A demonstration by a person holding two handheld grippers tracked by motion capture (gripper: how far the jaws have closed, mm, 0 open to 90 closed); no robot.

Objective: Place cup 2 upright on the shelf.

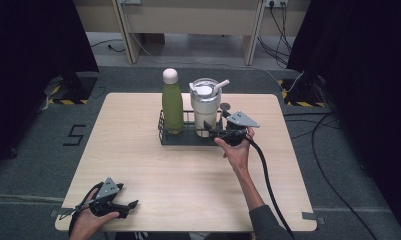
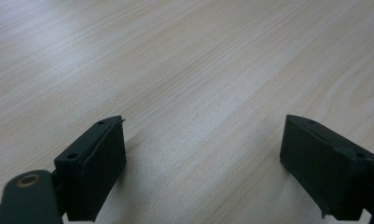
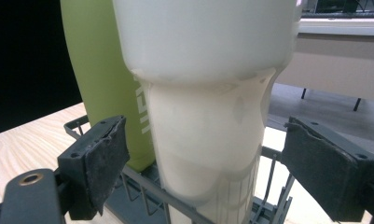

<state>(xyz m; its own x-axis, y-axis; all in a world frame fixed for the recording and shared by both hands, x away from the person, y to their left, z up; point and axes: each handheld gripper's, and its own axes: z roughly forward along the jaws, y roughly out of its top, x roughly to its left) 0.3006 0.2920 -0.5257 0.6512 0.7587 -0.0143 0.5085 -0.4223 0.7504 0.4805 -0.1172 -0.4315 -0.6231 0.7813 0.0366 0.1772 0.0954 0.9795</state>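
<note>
1. Table (image 1: pixel 153 170): light wood; the wire rack (image 1: pixel 165 136) stands at its far middle, just ahead of the right gripper (image 1: pixel 214 131).
2. Rack: holds the green bottle (image 1: pixel 172 105) and the cream tumbler (image 1: pixel 205 107), both upright, side by side. Neither is lifted out yet.
3. Tumbler: straw lid on, directly in front of the right gripper. In the right gripper view its lower body (image 3: pixel 205 140) sits between the spread jaws, pads apart from it on both sides.
4. Right gripper: released, not grasping. Approach looks done; closing and lifting are left.
5. Left gripper (image 1: pixel 122 205): at the near left table edge, well apart from the rack; jaws wide open over bare wood (image 2: pixel 198 93), holding nothing. Idle.
</note>
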